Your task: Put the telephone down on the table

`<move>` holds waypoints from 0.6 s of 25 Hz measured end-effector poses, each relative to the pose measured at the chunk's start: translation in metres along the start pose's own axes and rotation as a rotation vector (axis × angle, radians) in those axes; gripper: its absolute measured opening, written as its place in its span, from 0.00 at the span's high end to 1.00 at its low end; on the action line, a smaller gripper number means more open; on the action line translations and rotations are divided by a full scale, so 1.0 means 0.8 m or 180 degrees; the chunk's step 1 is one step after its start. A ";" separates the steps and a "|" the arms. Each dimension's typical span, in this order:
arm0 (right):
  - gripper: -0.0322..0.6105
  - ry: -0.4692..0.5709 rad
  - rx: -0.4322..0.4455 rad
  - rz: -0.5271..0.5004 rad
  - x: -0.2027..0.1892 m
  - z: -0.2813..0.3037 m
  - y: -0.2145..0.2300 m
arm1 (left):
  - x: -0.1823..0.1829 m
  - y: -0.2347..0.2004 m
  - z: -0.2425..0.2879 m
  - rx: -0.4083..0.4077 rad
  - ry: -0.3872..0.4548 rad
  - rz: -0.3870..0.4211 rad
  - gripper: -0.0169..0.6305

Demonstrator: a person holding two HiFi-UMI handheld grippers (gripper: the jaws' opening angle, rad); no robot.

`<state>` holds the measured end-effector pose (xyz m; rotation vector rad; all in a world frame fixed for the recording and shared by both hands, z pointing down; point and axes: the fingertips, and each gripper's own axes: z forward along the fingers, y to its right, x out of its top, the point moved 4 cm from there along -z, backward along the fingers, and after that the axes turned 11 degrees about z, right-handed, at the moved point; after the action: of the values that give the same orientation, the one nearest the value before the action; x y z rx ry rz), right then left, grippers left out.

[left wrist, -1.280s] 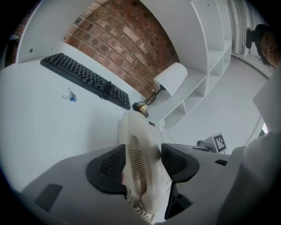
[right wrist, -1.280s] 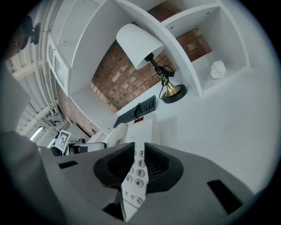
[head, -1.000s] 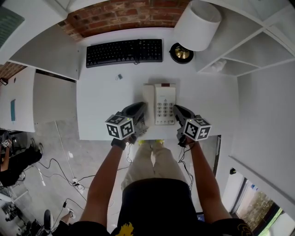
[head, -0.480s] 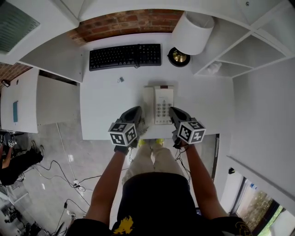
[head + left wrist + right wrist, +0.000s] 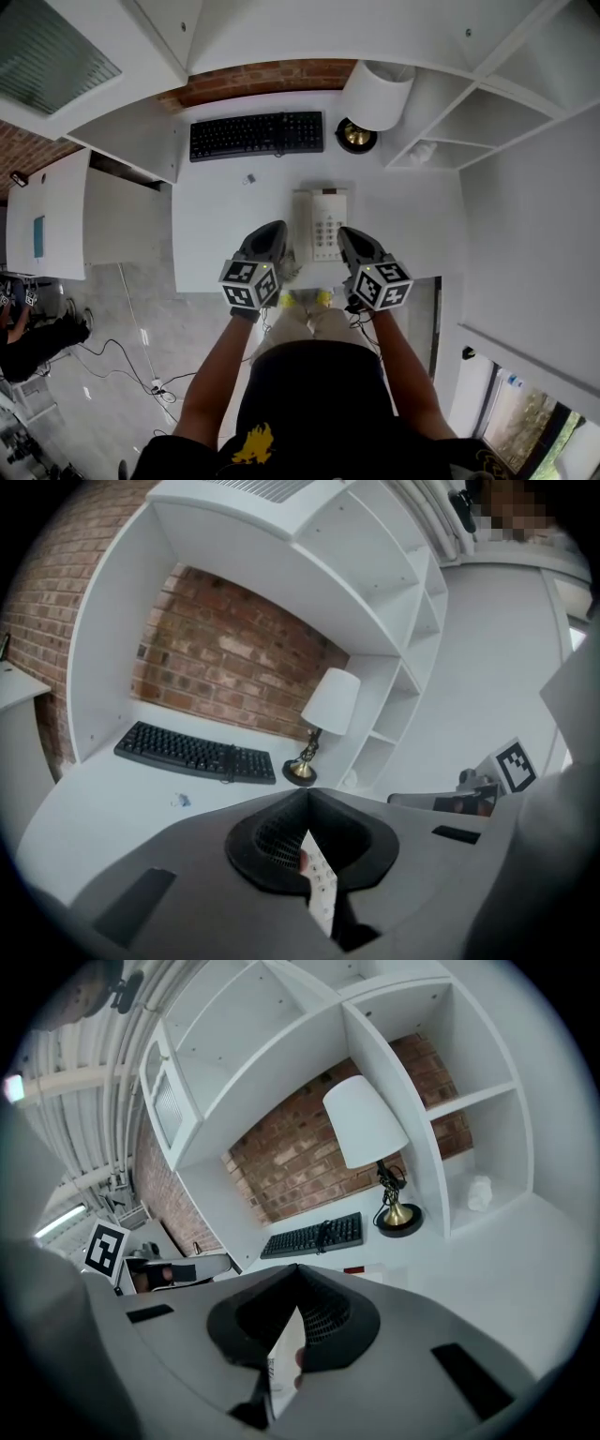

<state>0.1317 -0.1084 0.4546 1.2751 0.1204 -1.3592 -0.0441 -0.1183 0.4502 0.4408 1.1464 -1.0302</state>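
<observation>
1. We see the phone (image 5: pixel 321 223) lying flat on the table (image 5: pixel 216 234). It is a white, boxy plastic slab, with a grid of pale keys (image 5: pixel 329 230) on its right half and the long handset (image 5: pixel 302 223) along its left.
2. The left gripper (image 5: pixel 277 232) has its jaws pressed together with nothing clamped. In its own view, smooth grey moulded shells meet in a point over a dark, ribbed hollow. Through the thin slit beneath we glimpse a strip of the phone's keys.
3. The right gripper (image 5: pixel 345 234) is closed the same way and also holds nothing. Its matte grey shells ring a dark, ridged recess, and a sliver of white phone shows through the slit.
4. From the head view, the two grippers flank the near end of the phone at the table's near edge, one on each side.
5. Each gripper carries a cube with black-and-white square markers, the left (image 5: pixel 248 283) and the right (image 5: pixel 382 285).
6. Farther back on the smooth white tabletop lies a flat black keyboard (image 5: pixel 257 136), with a small scrap (image 5: pixel 248 178) between it and the phone.
7. To the right of the keyboard stands a lamp (image 5: pixel 377 89) with a white drum shade and a round, shiny brass base.
8. Rough red brick forms the wall (image 5: pixel 272 75) behind, framed by plain white box shelves (image 5: pixel 441 131).
</observation>
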 end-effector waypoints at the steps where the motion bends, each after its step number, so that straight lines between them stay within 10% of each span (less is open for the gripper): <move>1: 0.95 0.0025 0.0011 -0.0026 0.006 -0.003 -0.007 | 0.008 0.003 -0.004 -0.0013 0.0029 0.0016 0.95; 15: 0.95 0.0413 0.0059 -0.0425 0.096 -0.055 -0.079 | 0.122 -0.013 -0.052 0.0051 0.0443 0.0340 0.95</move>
<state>0.1333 -0.1079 0.3461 1.3912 0.2877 -1.3928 -0.0710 -0.1353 0.3483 0.5877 1.2253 -0.9275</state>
